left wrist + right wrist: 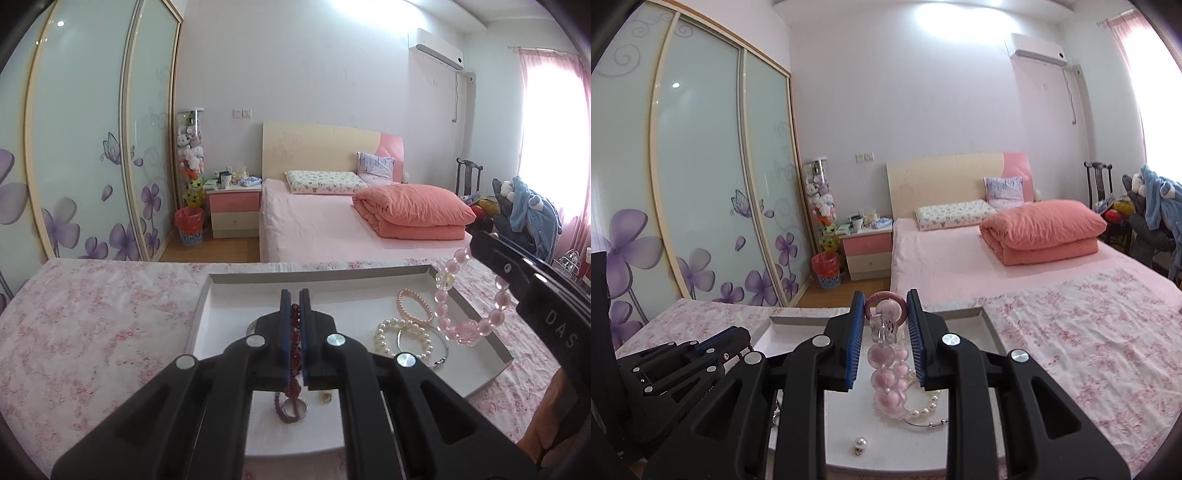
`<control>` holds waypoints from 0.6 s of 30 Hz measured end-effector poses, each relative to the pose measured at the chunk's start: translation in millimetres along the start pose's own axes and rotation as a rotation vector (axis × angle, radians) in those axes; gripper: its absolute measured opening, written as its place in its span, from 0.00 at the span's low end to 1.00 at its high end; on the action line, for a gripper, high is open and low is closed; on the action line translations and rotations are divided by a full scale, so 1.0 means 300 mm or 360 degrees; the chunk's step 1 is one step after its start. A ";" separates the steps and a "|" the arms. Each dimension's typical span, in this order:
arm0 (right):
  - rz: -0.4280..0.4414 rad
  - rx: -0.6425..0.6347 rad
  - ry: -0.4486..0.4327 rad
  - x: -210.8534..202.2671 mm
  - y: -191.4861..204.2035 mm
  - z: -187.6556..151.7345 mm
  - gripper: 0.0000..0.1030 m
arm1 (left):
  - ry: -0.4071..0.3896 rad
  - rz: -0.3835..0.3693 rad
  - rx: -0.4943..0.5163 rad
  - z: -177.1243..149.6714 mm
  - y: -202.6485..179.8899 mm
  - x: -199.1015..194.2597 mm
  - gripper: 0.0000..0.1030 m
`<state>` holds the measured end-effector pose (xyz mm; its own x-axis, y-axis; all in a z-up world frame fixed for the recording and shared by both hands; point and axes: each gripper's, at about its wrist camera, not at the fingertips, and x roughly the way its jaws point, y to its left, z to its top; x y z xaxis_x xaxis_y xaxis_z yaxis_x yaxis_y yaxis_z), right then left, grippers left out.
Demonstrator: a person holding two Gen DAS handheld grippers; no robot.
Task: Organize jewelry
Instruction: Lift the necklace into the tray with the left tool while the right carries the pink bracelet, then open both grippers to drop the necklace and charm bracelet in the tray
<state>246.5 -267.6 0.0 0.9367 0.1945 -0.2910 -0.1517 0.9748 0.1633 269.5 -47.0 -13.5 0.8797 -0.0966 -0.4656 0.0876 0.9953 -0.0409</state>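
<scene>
A bed (314,221) with a pink sheet stands against the back wall, and on it lie a folded orange quilt (413,210) and a flowered pillow (321,182). Beside the bed there is a pink nightstand (233,210), and next to this a red waste basket (189,224). On the left is a wardrobe (92,147) with purple flowers on its sliding doors, and an air conditioner (436,48) hangs high on the wall

Black claw (294,306) arms, blue ribbed pads (857,332), silver screws
</scene>
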 end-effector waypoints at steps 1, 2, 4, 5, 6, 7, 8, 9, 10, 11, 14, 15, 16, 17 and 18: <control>0.0000 0.0004 0.0013 0.011 -0.001 -0.004 0.24 | 0.0006 -0.0003 -0.0003 0.000 0.001 0.010 0.05; 0.0001 0.0006 0.0022 0.018 -0.003 -0.006 0.24 | 0.0012 -0.0010 -0.0007 -0.001 0.002 0.019 0.05; 0.0006 0.0012 0.0043 0.035 -0.004 -0.009 0.24 | 0.0024 -0.0017 -0.0013 -0.004 0.002 0.037 0.05; 0.0010 0.0018 0.0053 0.043 -0.004 -0.011 0.24 | 0.0031 -0.0021 -0.0017 -0.004 0.002 0.045 0.05; 0.0015 0.0029 0.0067 0.051 -0.004 -0.014 0.24 | 0.0038 -0.0024 -0.0020 -0.005 0.001 0.054 0.05; 0.0020 0.0035 0.0083 0.063 -0.006 -0.015 0.24 | 0.0048 -0.0026 -0.0023 -0.005 0.001 0.063 0.05; 0.0029 0.0035 0.0104 0.071 -0.006 -0.017 0.24 | 0.0054 -0.0028 -0.0028 -0.004 0.002 0.069 0.06; 0.0028 0.0037 0.0118 0.077 -0.008 -0.017 0.24 | 0.0059 -0.0026 -0.0037 -0.001 0.006 0.073 0.06; 0.0024 0.0049 0.0114 0.074 -0.011 -0.018 0.30 | 0.0054 -0.0022 -0.0049 0.002 0.013 0.073 0.08; 0.0028 0.0053 0.0105 0.066 -0.014 -0.015 0.44 | 0.0049 -0.0022 -0.0061 0.006 0.021 0.070 0.11; 0.0010 0.0051 0.0049 0.036 -0.018 0.000 0.48 | 0.0026 0.0000 -0.0107 0.026 0.052 0.053 0.14; 0.0010 0.0054 0.0040 0.025 -0.021 0.007 0.48 | 0.0020 0.0008 -0.0120 0.032 0.062 0.046 0.14; 0.0010 0.0065 0.0032 0.018 -0.029 0.013 0.48 | 0.0010 0.0021 -0.0135 0.038 0.075 0.035 0.14; 0.0008 0.0075 0.0024 0.010 -0.034 0.018 0.48 | 0.0006 0.0029 -0.0140 0.045 0.080 0.028 0.15; 0.0005 0.0082 0.0017 0.000 -0.036 0.024 0.48 | -0.0003 0.0039 -0.0144 0.049 0.088 0.015 0.15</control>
<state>250.3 -279.0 4.9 0.9328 0.1990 -0.3005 -0.1379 0.9674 0.2124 282.5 -21.2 -3.7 0.8819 -0.0724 -0.4659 0.0236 0.9937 -0.1096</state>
